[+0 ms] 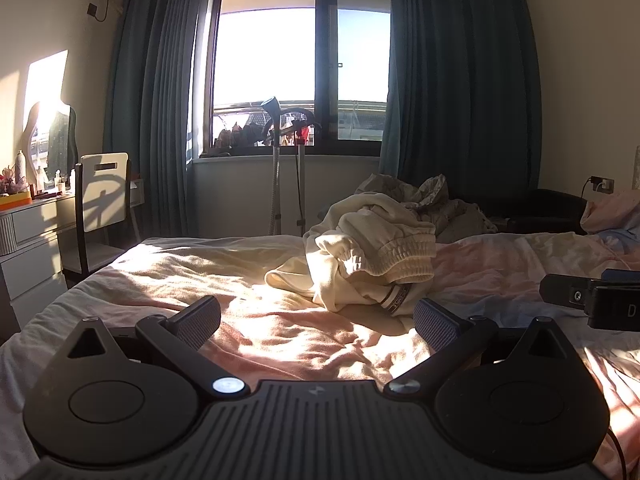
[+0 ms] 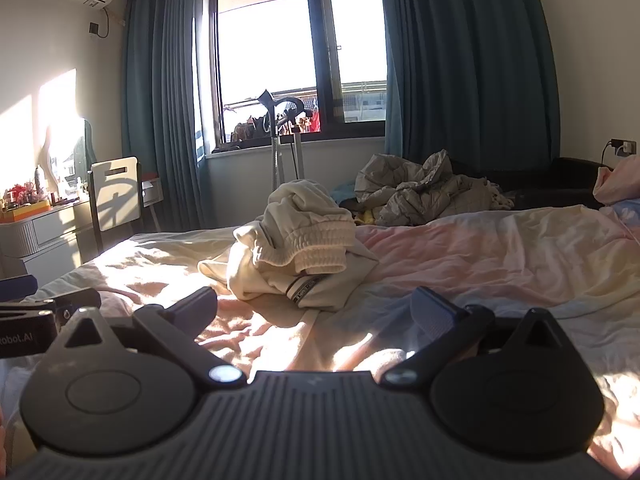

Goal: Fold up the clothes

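We hold the left gripper (image 1: pixel 318 318) low over a sunlit bed (image 1: pixel 248 320), its fingers spread wide apart with nothing between them. The right gripper (image 2: pixel 316 310) hangs the same way, fingers fully apart and empty. A crumpled cream garment (image 1: pixel 372 256) lies in a heap on the pink blanket, at centre frame just beyond both sets of fingertips and touching neither. Behind it, in the upper middle, a window (image 1: pixel 280 72) glares between dark curtains (image 1: pixel 156 100); a grey bundle of clothing (image 2: pixel 428 194) sits at right centre.

Low wrist views — bed (image 1: pixel 280 340), window (image 1: pixel 280 80)
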`<state>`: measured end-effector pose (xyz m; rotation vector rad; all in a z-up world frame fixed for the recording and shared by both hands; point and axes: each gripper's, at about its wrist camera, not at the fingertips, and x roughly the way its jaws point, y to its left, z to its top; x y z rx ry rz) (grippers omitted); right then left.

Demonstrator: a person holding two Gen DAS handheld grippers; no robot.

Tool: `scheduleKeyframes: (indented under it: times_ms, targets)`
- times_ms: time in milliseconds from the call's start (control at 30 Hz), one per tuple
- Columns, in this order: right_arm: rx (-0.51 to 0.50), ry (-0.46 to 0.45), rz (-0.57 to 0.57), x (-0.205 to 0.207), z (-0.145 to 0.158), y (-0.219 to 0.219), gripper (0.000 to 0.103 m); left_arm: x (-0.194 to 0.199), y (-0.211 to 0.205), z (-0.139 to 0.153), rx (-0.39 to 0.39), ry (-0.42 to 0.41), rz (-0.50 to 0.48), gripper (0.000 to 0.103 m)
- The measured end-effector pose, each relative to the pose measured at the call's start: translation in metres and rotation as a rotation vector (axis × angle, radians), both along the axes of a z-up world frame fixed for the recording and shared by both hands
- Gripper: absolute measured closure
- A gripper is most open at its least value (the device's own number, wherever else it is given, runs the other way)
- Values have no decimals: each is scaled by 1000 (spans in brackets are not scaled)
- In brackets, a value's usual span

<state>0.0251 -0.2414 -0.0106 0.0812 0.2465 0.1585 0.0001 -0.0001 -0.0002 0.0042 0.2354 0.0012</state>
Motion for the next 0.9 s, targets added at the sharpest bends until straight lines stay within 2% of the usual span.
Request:
scheduleKeyframes:
  times_ms: [900]
  targets:
    - [7,-9,-2,-1,0,-2,0,3,-3,-5,18,15,6,0]
